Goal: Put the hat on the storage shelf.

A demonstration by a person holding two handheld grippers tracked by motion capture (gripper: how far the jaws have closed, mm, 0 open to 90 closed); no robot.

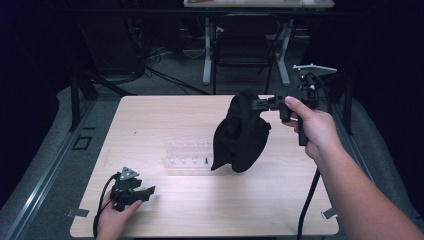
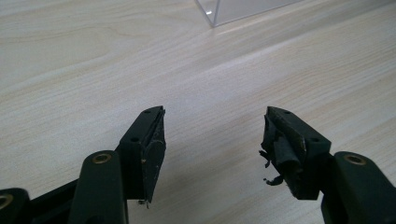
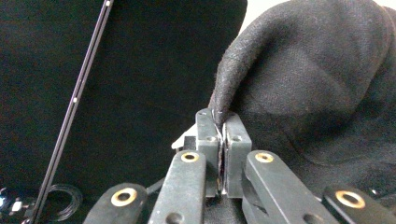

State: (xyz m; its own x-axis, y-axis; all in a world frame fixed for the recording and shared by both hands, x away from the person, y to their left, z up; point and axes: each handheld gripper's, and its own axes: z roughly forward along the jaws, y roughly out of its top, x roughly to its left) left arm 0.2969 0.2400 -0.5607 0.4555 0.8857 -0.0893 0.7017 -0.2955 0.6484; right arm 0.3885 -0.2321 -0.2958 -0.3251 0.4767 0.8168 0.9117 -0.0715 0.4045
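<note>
Right gripper [image 1: 261, 103] clamped on black cloth [image 1: 240, 132], lifted off clear rack [image 1: 186, 155]; left gripper [image 1: 145, 192] released, idle; setting down left.

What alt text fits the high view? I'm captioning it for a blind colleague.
The right gripper holds a floppy black cloth bag up above a light wooden table, over a clear plastic rack. The left gripper rests open near the table's front left corner.
</note>
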